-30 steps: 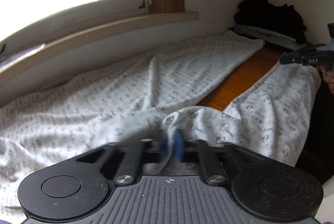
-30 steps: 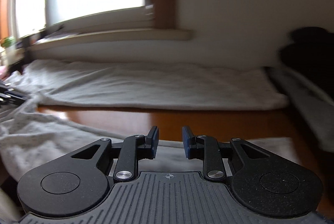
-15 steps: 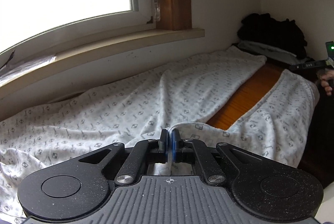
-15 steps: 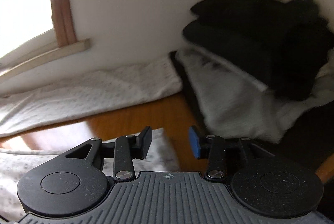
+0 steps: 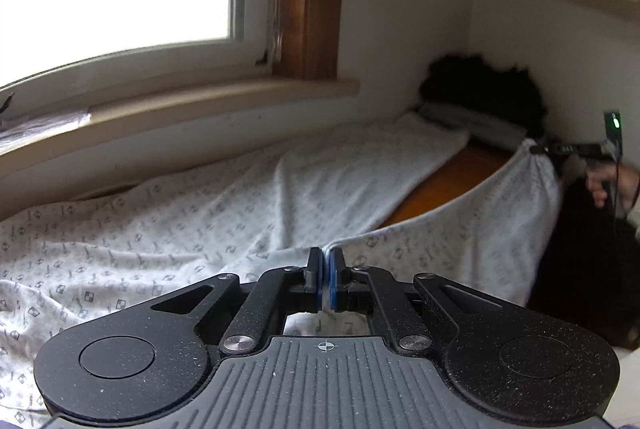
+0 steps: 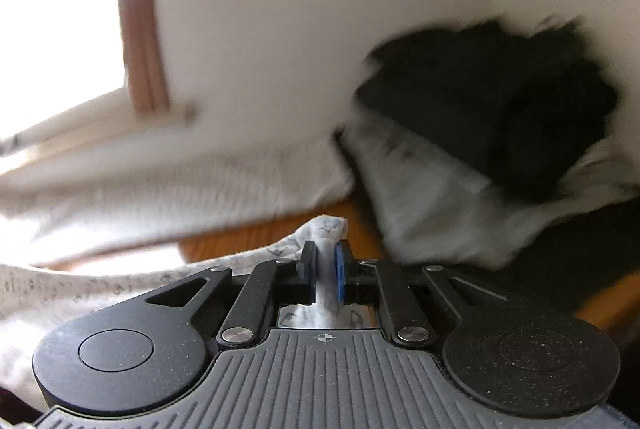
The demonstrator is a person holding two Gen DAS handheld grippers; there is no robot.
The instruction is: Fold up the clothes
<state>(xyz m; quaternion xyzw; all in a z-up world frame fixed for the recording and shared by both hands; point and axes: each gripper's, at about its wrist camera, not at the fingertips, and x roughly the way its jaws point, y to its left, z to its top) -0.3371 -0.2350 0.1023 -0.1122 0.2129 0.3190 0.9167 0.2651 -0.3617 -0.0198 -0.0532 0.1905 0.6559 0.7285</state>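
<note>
1. Now the left gripper [image 5: 325, 279] has its fingers pressed together on a hem of the cloth [image 5: 192, 213]; only a thin edge sits in the pads, so it could slip out under tension.
2. Right gripper [image 6: 325, 275] pinches a bunched corner of the same cloth, lifted off the table [image 5: 452, 181] near its far right end.
3. The rest of the cloth lies spread along the table's wall edge under the sill [image 5: 216, 105].
4. Risk: uneven pull skews the fold or drags the spread part.
5. Risk: the raised corner could snag the pile [image 6: 480, 133] in the table's far right corner.
</note>
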